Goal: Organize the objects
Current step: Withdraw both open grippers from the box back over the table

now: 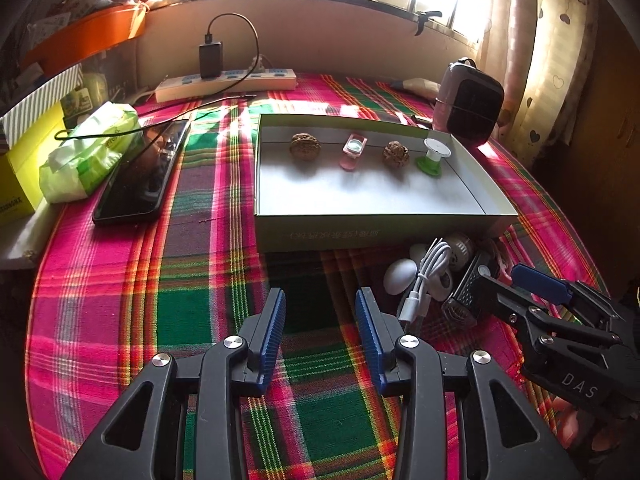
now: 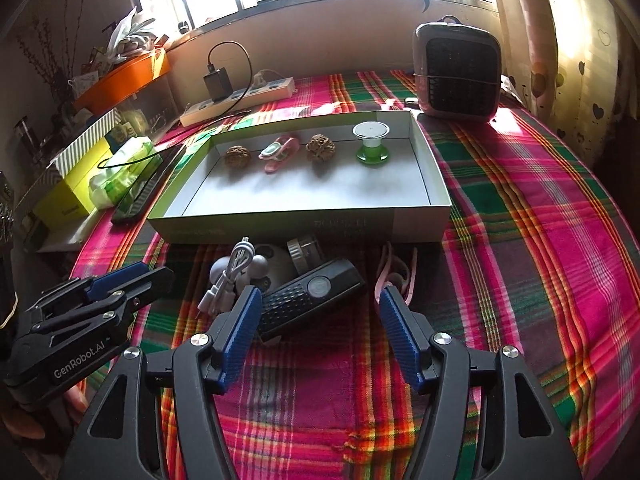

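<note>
Broadly, a table draped in a pink, green and red plaid cloth [image 2: 520, 216] is seen. On it rests a shallow open cardboard box with white interior [image 2: 424, 168], in which two wrinkled brown walnuts [image 2: 237, 155], a pink clip [image 2: 278, 152] and a green-based white spool [image 2: 371, 140] are lined up. Just before the box's near wall, a black ribbed rectangular torch [image 2: 308, 300] is heaped with a coiled white cable [image 2: 228, 280]. The right claw [image 2: 316, 312] is held apart around the torch's end; the left claw [image 1: 320, 312] is spread over bare cloth.
</note>
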Motion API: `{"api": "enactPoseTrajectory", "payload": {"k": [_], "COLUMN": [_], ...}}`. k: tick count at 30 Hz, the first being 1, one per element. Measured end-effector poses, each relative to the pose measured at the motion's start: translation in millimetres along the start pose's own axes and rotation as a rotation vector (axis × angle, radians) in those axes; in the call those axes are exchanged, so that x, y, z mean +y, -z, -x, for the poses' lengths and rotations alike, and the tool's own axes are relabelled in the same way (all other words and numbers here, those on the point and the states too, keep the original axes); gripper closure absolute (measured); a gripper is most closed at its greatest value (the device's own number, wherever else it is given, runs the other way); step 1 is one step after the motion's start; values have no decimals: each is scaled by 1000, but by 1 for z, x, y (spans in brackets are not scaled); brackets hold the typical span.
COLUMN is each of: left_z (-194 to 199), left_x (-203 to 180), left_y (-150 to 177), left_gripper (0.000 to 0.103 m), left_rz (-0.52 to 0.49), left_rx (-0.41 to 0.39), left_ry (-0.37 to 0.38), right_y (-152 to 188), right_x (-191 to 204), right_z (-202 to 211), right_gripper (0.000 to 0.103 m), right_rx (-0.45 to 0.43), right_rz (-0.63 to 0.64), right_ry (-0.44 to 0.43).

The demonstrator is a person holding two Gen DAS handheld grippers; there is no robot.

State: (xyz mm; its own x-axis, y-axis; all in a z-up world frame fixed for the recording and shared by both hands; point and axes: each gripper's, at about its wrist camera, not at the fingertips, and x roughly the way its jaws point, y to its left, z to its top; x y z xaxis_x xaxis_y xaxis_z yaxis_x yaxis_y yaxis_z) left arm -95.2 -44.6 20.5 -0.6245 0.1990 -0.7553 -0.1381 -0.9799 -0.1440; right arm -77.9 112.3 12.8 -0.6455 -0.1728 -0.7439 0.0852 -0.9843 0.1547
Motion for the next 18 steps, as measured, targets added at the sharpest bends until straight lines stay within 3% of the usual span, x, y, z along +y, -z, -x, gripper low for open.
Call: {"api": "enactPoseTrajectory", "payload": {"k": [18], "left_z": [4], "left_x": [0], "left_y": [0], "left_gripper": [68], "left_rz": [-1], "left_rx": [3], "left_ry": [45], "right_y": [8], "right_x": [8], "right_z": [2], "right_gripper": [29], "right_rx": [-16], "right_rz": [24], "right_ry": [192]}}
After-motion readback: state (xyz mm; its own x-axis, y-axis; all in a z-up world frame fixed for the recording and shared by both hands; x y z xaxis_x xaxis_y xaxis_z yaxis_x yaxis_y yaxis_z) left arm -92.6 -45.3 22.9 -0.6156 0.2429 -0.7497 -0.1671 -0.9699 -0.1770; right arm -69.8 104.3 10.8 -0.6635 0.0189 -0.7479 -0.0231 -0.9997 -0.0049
